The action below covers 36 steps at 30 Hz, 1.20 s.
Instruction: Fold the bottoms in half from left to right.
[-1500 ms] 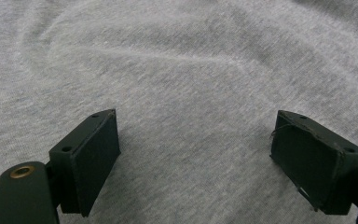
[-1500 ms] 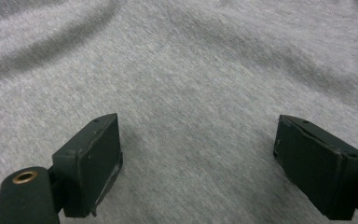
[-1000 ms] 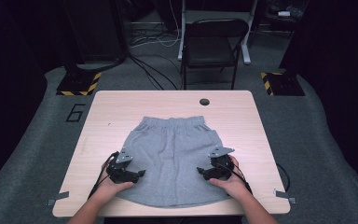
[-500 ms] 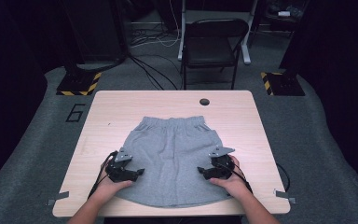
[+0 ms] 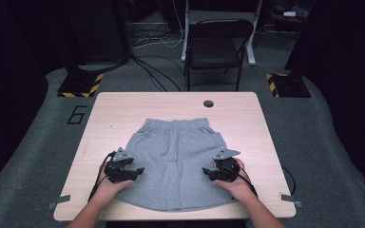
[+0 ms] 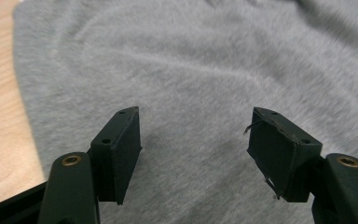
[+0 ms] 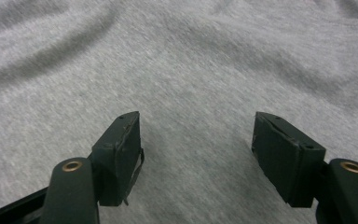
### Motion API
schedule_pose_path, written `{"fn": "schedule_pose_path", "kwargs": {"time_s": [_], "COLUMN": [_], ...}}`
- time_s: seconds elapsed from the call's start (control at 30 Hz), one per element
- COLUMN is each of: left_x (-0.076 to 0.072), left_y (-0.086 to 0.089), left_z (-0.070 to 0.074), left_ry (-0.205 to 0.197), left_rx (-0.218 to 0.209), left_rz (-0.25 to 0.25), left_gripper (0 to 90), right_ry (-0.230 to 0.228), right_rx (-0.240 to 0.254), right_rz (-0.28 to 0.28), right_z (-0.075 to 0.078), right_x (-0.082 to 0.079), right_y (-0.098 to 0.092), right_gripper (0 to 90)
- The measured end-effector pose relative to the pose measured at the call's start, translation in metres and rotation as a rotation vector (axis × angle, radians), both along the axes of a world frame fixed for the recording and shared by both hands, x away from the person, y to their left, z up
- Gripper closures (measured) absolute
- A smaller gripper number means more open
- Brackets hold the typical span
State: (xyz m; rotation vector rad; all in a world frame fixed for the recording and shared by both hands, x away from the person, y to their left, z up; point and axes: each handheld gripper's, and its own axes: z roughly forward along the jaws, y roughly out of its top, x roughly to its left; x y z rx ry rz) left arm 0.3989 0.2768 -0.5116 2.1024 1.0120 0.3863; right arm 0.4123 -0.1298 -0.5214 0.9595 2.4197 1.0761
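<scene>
From the high view, your grey shorts (image 5: 176, 164) lie flat on the wooden table (image 5: 261, 128), waistband toward the far edge and the hem near your side. Your left gripper (image 5: 132, 172) rests over the left part of the cloth and your right gripper (image 5: 208, 172) over the right part, the two pointing inward toward each other with a bare stretch of fabric between them. Beyond the table stands a folding chair (image 5: 216, 47). In the left gripper view, the jaws have just been closing a little yet stand apart, unclenched, with only flat grey fabric (image 6: 200, 70) under the gap and the table's wood showing at the left edge. In the right gripper view, the jaws have likewise just been closing and still stand wide, gripping nothing, above softly wrinkled grey fabric (image 7: 191, 60).
</scene>
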Motion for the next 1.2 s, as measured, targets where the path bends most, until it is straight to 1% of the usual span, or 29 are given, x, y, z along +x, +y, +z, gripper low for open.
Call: {"fn": "schedule_pose_path", "kwargs": {"time_s": [0.03,0.07,0.1,0.13,0.17,0.2,0.23,0.27,0.3,0.33,0.4,0.43,0.47,0.5,0.57,0.6,0.63,0.67,0.7,0.8,0.83,0.87,0.93,1.0,1.07,1.1,1.13,1.17,1.2], "left_x": [0.0,0.0,-0.001,-0.001,-0.001,-0.001,-0.001,-0.001,-0.002,-0.002,-0.003,-0.003,-0.004,-0.005,-0.008,-0.01,-0.012,-0.012,-0.018,-0.026,-0.028,-0.03,-0.031,-0.034,-0.036,-0.038,-0.038,-0.04,-0.04], "left_y": [0.001,0.001,0.004,0.004,0.006,0.009,0.01,0.01,0.014,0.016,0.018,0.02,0.021,0.022,0.024,0.026,0.027,0.027,0.031,0.037,0.039,0.039,0.041,0.042,0.042,0.044,0.044,0.046,0.046], "left_z": [0.001,0.001,0.004,0.004,0.006,0.007,0.008,0.008,0.01,0.01,0.011,0.012,0.013,0.013,0.016,0.018,0.019,0.019,0.023,0.025,0.026,0.026,0.027,0.028,0.028,0.028,0.028,0.027,0.027], "left_ry": [-0.004,-0.004,0.004,0.004,0.01,0.021,0.023,0.023,0.024,0.014,0.017,0.021,0.024,0.024,0.023,0.029,0.025,0.025,0.03,0.022,0.03,0.018,0.023,0.018,0.018,0.021,0.021,0.053,0.053], "left_rx": [-0.006,-0.006,-0.013,-0.013,-0.011,-0.039,-0.048,-0.048,-0.042,-0.048,-0.052,-0.047,-0.054,-0.061,-0.08,-0.088,-0.105,-0.105,-0.123,-0.137,-0.127,-0.128,-0.124,-0.124,-0.121,-0.103,-0.103,-0.105,-0.105], "left_rz": [0.013,0.013,0.03,0.03,0.038,0.055,0.067,0.067,0.082,0.094,0.111,0.114,0.12,0.125,0.137,0.147,0.159,0.159,0.174,0.197,0.194,0.206,0.202,0.206,0.213,0.218,0.218,0.219,0.219], "left_gripper": [35.3,36.9,37.8,38.5,39.8,40.4,40.5,40.5,40.5,40.6,40.9,41.4,41.8,42.5,43.3,43.3,43.5,43.5,43.5,43.4,43.3,43.2,43.2,43.3,43.3,43.4,43.8,44.6,44.9], "right_ry": [-0.008,-0.008,-0.012,-0.012,-0.001,-0.002,0.0,0.0,-0.002,-0.005,-0.01,-0.016,-0.016,-0.021,-0.031,-0.031,-0.039,-0.039,-0.048,-0.052,-0.055,-0.051,-0.049,-0.058,-0.054,-0.049,-0.049,-0.045,-0.045], "right_rx": [-0.008,-0.008,0.002,0.002,-0.007,-0.003,-0.007,-0.007,-0.012,-0.015,-0.014,-0.011,-0.008,-0.012,-0.014,-0.014,-0.014,-0.014,-0.016,-0.008,-0.005,-0.001,-0.005,-0.001,-0.008,-0.001,-0.001,0.001,0.001], "right_rz": [0.01,0.01,0.003,0.003,0.007,0.002,0.004,0.004,0.003,0.001,-0.009,-0.003,-0.011,-0.007,0.001,-0.003,0.001,0.001,0.009,0.011,0.007,0.006,0.01,0.011,0.016,0.006,0.006,0.003,0.003], "right_z": [0.001,0.001,0.003,0.003,0.005,0.005,0.006,0.006,0.007,0.008,0.009,0.009,0.01,0.011,0.012,0.013,0.013,0.013,0.015,0.017,0.017,0.018,0.018,0.019,0.02,0.02,0.02,0.02,0.02], "right_x": [0.0,0.0,-0.001,-0.001,-0.002,-0.003,-0.003,-0.003,-0.004,-0.004,-0.006,-0.006,-0.007,-0.007,-0.009,-0.01,-0.01,-0.01,-0.011,-0.013,-0.013,-0.014,-0.014,-0.014,-0.015,-0.015,-0.015,-0.015,-0.015], "right_y": [0.0,0.0,0.001,0.001,0.001,0.001,0.001,0.001,0.001,0.001,0.001,0.001,0.001,0.001,0.002,0.002,0.003,0.003,0.003,0.004,0.004,0.005,0.004,0.004,0.004,0.004,0.004,0.005,0.005], "right_gripper": [33.0,33.0,33.7,33.7,34.2,34.3,34.4,34.4,34.8,35.3,36.0,36.0,36.1,36.2,36.3,36.3,36.3,36.3,36.2,36.3,36.3,36.3,36.3,36.4,36.4,36.6,36.6,36.7,36.7]}}
